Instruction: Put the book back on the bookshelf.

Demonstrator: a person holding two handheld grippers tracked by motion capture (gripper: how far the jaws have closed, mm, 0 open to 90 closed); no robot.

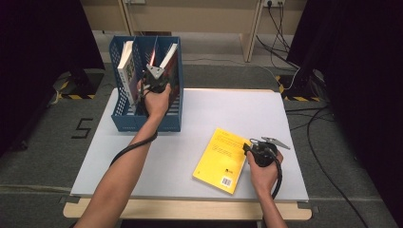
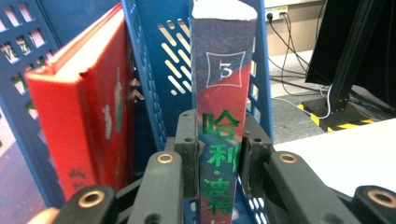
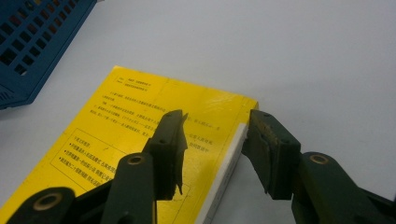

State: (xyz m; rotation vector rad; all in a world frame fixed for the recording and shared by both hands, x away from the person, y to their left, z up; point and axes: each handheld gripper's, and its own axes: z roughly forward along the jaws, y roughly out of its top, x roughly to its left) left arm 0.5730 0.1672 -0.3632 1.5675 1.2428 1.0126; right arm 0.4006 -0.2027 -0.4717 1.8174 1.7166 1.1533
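Work in hand: books go upright into the blue rack [image 1: 122, 118] at the table's [image 1: 190, 156] far left. Judging by how things lie, it's well along but not done. Rack holds three books in the high view: a white-spined one [image 1: 124, 66] in the left slot, a red book [image 2: 79, 116] in the middle, and the "3" book [image 2: 223, 93] in the right-hand slot. Left gripper [image 2: 218, 154] is clamped on that book's spine, pads pressing both sides, so it's in its slot but not let go yet. Left to do, I'd say: release it, pull the hand clear, then deal w/ the yellow book [image 1: 220, 159].

Yellow book lies flat, back cover up, near the table's front right, well apart from the rack. Right gripper [image 3: 215, 144] sits at its right edge, jaws apart & straddling that edge: one jaw over the cover, the other off beside the white page block. Not gripping; can't tell if a pad touches the paper.

Views differ. High view gives the layout: rack vs yellow book, both forearms, and the barcode [image 1: 227, 181] at the book's near corner. Left gripper view gives what's too small from above: the "3" in its frame, green characters down the spine, and the firm pinch. Right gripper view shows the gap btw jaws and the fine print on the yellow cover.
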